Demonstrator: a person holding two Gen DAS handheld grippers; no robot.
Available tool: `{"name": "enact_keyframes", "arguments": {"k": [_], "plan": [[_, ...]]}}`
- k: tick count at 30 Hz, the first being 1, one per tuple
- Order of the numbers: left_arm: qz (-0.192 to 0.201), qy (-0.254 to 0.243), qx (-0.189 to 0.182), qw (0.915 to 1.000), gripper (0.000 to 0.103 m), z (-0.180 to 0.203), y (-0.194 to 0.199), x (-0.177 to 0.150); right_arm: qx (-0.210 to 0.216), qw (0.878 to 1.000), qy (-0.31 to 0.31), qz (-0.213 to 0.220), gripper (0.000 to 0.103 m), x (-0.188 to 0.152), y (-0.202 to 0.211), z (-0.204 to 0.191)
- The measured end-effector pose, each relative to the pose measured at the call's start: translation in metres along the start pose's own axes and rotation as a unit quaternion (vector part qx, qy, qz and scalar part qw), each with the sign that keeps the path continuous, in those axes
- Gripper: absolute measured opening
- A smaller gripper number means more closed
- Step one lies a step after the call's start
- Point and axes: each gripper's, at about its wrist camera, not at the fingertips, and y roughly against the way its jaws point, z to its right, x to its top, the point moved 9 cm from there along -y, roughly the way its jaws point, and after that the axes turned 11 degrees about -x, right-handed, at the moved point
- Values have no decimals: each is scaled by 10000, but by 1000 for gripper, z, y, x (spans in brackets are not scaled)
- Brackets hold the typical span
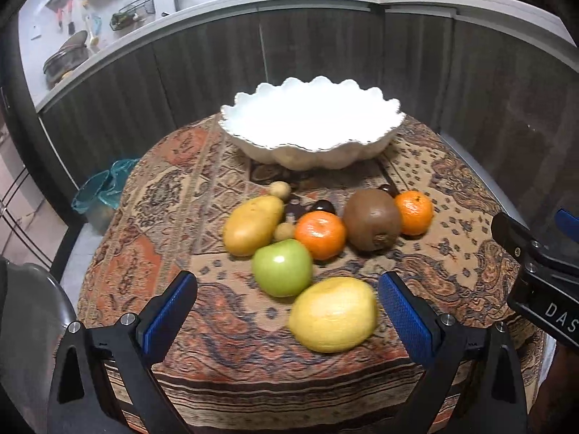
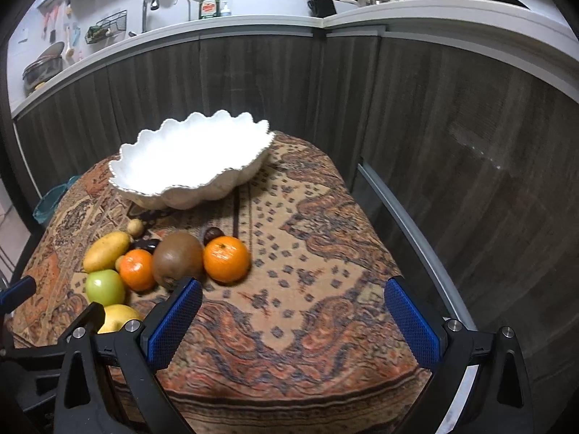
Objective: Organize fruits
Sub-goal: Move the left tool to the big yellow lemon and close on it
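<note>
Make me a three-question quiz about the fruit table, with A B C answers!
1. Where is the lemon?
A. in the bowl
B. on the cloth, nearest the left tongs
C. on the counter

2. How many oranges are there?
A. two
B. four
C. none

3. What is inside the white bowl?
A. apples
B. a kiwi
C. no fruit

Answers:
B, it lies between the open left fingers.
A, one orange sits by the green apple, another orange behind the kiwi.
C, its inside shows plain white.
</note>
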Motion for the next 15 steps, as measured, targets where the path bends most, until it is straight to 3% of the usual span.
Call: {"name": "enact_keyframes", "arguments": {"k": [3,15], "plan": [[-114,16,-23,9999,102,7,-9,-7,-39,9999,-91,-66,102,-6,-5,11],[-491,193,-85,9986,85,10,-37,-28,14,9997,-44,-245,102,-29,-13,12]]}}
